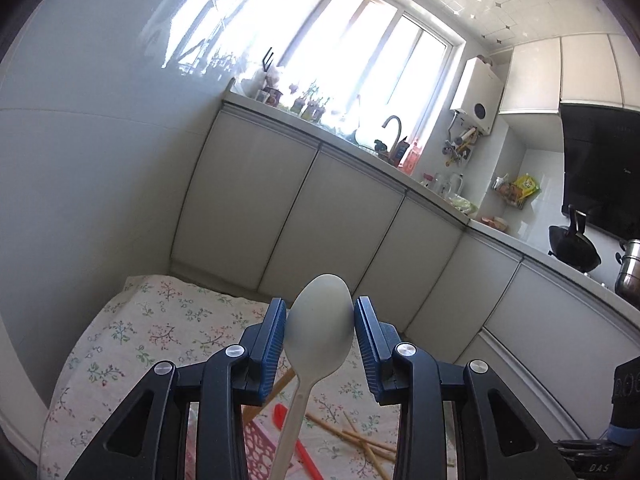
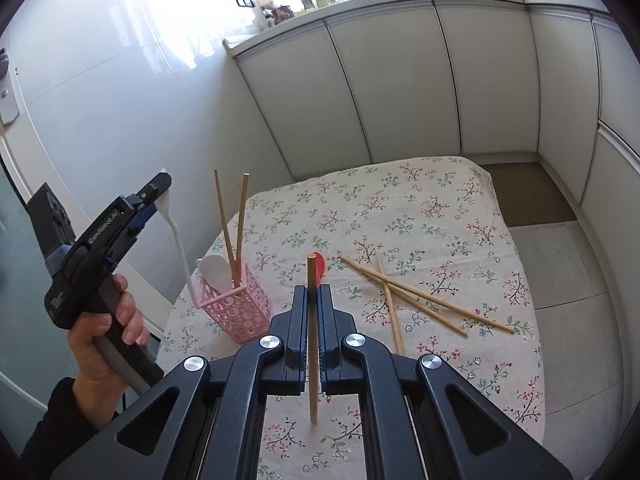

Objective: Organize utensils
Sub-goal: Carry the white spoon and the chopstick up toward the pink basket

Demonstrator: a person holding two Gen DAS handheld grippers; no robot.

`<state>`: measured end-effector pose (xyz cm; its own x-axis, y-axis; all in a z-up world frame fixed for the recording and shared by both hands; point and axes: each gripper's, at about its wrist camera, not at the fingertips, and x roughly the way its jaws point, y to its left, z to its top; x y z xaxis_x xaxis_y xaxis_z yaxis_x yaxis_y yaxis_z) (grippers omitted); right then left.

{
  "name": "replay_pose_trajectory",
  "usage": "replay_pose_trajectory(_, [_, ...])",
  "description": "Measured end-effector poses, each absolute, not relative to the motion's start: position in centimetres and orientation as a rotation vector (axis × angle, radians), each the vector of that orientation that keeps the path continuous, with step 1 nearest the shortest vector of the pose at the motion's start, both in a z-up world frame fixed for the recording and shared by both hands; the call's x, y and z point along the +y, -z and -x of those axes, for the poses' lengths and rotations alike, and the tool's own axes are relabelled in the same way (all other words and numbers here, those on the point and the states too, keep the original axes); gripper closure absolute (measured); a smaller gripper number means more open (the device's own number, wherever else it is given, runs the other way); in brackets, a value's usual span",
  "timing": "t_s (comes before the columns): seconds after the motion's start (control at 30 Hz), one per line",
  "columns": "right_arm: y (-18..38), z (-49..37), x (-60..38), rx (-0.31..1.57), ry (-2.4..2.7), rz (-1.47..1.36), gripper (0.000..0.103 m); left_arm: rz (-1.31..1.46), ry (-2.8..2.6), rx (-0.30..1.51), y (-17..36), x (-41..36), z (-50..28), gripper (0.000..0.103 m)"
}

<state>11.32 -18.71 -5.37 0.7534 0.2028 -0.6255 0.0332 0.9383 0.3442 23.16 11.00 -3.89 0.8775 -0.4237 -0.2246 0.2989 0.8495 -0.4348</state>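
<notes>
L gripper grips white spoon by bowl, over floral table | R gripper clamped on chopstick; pink holder nearby w/ 2 chopsticks

left gripper raised, jaws clamped on a white spoon, right gripper pinching 1 upright chopstick

"gendoboai"-like lettering on left hand-held gripper

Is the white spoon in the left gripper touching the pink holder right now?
Cannot tell. In the right wrist view the white spoon handle's tip meets the pink holder rim in the image, but contact or overlap is unclear.
</notes>
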Motion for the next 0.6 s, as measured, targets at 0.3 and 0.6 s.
replay_pose_trajectory(0.3, [5.7, -12.0, -17.8, 0.709, -0.114, -0.316, 0.099, 0.351, 0.389, 0.268, 6.1, 10.6, -25.3, 0.067])
replay_pose_trajectory(0.6, [5.5, -11.8, -16.5, 0.69, -0.14, -0.288, 0.099, 0.366, 0.365, 0.276, 9.0, 11.8, -24.0, 0.067])
